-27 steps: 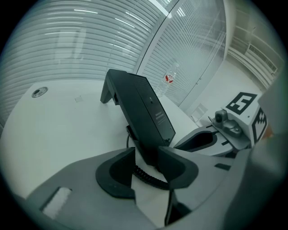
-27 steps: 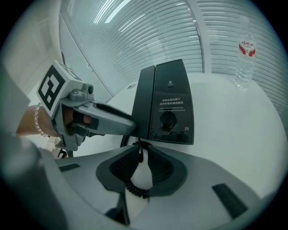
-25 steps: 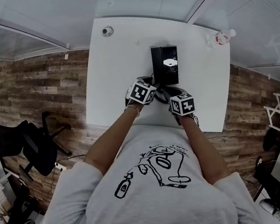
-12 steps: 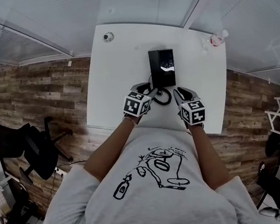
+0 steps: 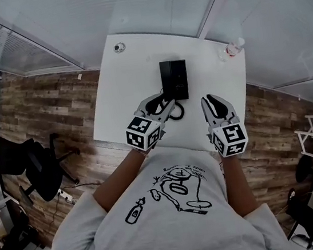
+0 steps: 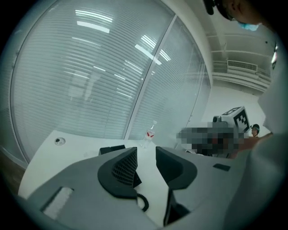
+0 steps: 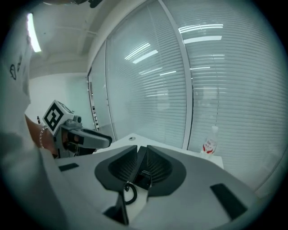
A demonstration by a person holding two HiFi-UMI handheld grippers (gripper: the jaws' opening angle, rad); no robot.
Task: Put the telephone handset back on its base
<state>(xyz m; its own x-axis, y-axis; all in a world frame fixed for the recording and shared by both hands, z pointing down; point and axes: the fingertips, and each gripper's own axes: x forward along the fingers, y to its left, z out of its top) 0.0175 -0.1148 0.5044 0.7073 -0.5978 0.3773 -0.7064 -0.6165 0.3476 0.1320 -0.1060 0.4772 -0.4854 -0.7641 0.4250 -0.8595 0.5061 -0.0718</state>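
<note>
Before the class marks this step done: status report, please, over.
Left gripper open, empty. Right gripper shut, empty. Handset seemingly on base, neither gripper touching it. Bottle at far right, well clear.

Telephone mid-table, grippers on the near side
The telephone (image 5: 174, 80) sits on the table (image 5: 118, 98), a bottle (image 5: 231, 49) at its far right corner; left gripper (image 5: 167, 104) just near-left of the telephone, right gripper (image 5: 211, 99) near-right
</note>
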